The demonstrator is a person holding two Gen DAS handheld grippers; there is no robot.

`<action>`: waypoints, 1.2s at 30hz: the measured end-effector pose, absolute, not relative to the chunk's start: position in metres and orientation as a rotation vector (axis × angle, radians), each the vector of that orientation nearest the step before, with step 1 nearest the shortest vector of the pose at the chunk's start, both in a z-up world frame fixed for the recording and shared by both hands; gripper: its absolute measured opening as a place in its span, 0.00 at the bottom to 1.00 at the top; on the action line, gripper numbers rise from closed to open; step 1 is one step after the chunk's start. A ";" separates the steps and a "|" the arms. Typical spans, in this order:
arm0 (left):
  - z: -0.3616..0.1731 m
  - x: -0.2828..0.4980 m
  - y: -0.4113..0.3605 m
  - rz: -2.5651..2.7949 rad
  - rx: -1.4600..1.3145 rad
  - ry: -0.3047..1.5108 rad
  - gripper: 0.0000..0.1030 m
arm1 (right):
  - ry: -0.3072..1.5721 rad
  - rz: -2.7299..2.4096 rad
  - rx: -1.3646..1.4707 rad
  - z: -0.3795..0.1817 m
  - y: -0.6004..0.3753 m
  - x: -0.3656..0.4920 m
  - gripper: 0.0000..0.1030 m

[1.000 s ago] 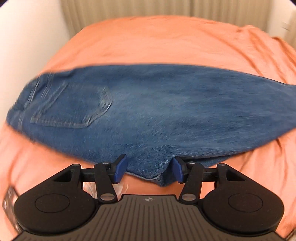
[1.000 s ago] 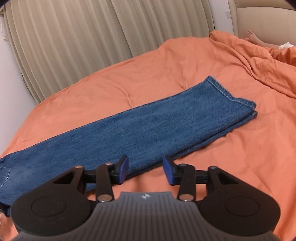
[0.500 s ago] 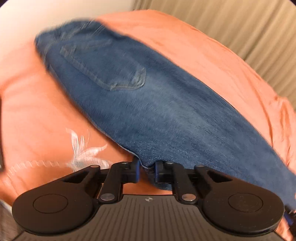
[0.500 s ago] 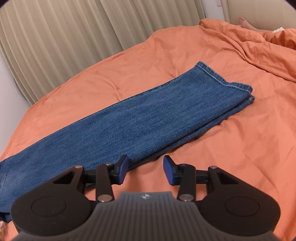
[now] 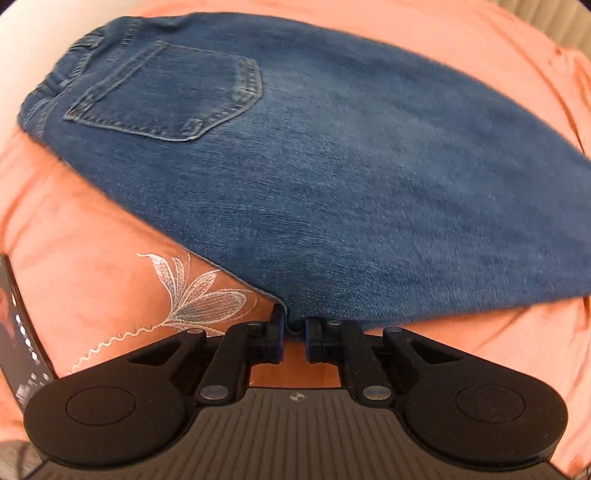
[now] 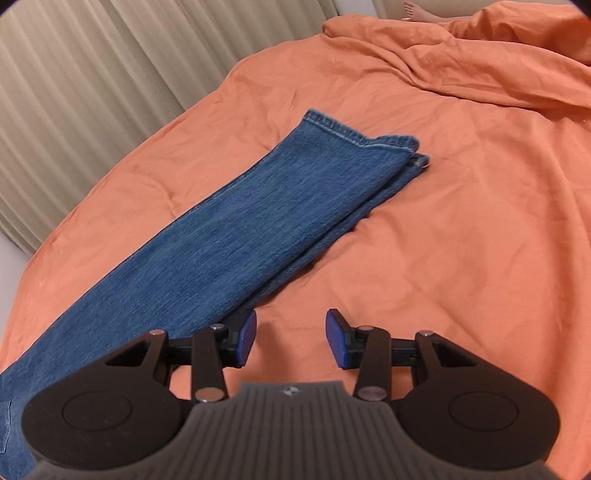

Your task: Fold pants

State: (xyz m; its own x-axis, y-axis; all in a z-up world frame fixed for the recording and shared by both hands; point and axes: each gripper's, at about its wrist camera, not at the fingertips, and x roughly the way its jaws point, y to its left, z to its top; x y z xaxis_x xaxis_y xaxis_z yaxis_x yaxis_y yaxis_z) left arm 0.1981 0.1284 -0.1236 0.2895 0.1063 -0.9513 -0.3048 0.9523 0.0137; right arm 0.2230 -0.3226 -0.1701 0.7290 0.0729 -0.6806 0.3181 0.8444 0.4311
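Blue jeans [image 5: 332, 166] lie folded lengthwise on an orange bedspread, back pocket [image 5: 170, 96] up and waistband at the far left. My left gripper [image 5: 294, 338] is shut on the near edge of the jeans at the crotch point. In the right wrist view the stacked legs of the jeans [image 6: 240, 236] run away to the hems [image 6: 362, 136]. My right gripper [image 6: 291, 338] is open and empty, just above the bedspread beside the near edge of the legs.
The orange bedspread [image 6: 461, 240] covers the whole bed, with a silver flower embroidery [image 5: 195, 291] near the left gripper. A dark phone-like object [image 5: 18, 325] lies at the left. Bunched bedding and a person's foot [image 6: 413, 9] are at the far right. Beige curtains [image 6: 92, 74] hang behind.
My left gripper closed on the near edge of the jeans and swung toward the waist end. My right gripper moved along the legs and stayed open.
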 end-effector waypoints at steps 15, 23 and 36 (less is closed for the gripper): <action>-0.052 0.194 0.063 -0.051 0.049 1.164 0.11 | 0.569 -0.205 0.957 -0.166 -0.393 0.214 0.58; -0.055 0.269 -0.022 -0.289 0.178 1.055 0.15 | 0.540 -0.201 1.153 -0.192 -0.456 0.238 0.56; -0.109 0.355 -0.116 -0.425 0.259 1.035 0.15 | 0.636 -0.122 1.173 -0.228 -0.483 0.291 0.16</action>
State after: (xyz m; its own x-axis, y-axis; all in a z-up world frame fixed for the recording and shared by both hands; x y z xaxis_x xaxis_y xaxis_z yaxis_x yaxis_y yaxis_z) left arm 0.3554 -0.1162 -0.1087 0.4399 -0.2179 -0.8712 0.4579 0.8890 0.0088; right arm 0.2914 -0.4829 -0.2275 0.8201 0.2315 -0.5233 0.4089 0.4025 0.8190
